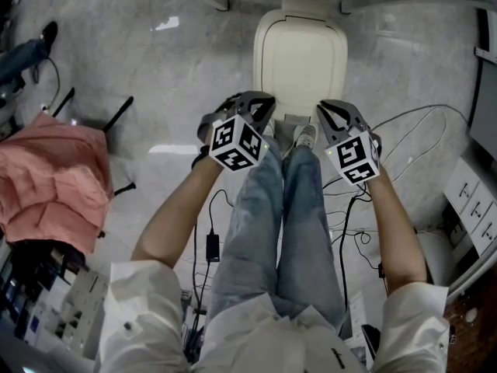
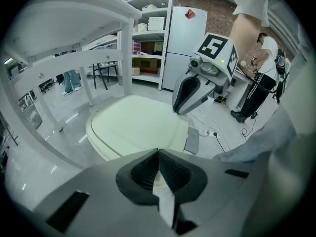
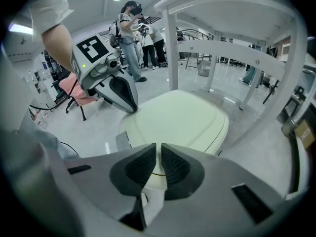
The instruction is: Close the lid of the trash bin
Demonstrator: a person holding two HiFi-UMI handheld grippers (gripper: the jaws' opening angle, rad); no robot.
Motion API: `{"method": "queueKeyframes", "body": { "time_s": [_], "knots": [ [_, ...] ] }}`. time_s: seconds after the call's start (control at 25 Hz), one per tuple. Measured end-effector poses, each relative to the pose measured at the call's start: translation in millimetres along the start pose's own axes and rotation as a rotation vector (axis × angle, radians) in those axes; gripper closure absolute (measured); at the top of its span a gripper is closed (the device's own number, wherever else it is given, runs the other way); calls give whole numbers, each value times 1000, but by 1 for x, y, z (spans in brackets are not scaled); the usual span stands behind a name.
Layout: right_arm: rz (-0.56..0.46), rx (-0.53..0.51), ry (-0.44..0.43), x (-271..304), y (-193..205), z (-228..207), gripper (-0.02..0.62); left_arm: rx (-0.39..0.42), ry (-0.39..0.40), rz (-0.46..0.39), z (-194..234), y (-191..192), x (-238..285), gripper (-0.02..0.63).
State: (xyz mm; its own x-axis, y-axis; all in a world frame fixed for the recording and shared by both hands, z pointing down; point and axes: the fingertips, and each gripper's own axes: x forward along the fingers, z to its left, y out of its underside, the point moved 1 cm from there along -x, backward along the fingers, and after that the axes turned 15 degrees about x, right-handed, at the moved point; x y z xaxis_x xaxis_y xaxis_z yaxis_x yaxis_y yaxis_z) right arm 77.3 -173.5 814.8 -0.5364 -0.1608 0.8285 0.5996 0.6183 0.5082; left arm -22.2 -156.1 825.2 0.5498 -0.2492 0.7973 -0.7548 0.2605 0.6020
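The trash bin stands on the floor in front of my feet, its cream lid (image 1: 300, 61) lying flat and closed on it. A grey pedal (image 2: 192, 143) sticks out at its near side, next to a shoe (image 1: 305, 136). My left gripper (image 1: 262, 102) hovers off the lid's near left corner, shut with nothing in it. My right gripper (image 1: 324, 109) hovers off the near right corner, shut and empty too. In the left gripper view the lid (image 2: 138, 125) lies beyond my jaws (image 2: 158, 154), with the right gripper (image 2: 178, 110) above its edge. The right gripper view shows the lid (image 3: 182, 120) and the left gripper (image 3: 129, 107).
White table legs (image 3: 172, 48) stand around and behind the bin. Cables (image 1: 404, 130) trail over the floor at the right. A chair draped in pink cloth (image 1: 50, 181) stands at the left. Shelving and a white fridge (image 2: 182, 43) lie farther back. People stand in the background.
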Motion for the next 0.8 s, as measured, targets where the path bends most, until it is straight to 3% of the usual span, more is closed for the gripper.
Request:
{"method": "queueKeyframes", "body": {
  "time_s": [0.8],
  "knots": [
    [-12, 20, 4, 1, 1, 0, 546, -4, -7, -4, 0, 1, 0, 578]
  ]
}}
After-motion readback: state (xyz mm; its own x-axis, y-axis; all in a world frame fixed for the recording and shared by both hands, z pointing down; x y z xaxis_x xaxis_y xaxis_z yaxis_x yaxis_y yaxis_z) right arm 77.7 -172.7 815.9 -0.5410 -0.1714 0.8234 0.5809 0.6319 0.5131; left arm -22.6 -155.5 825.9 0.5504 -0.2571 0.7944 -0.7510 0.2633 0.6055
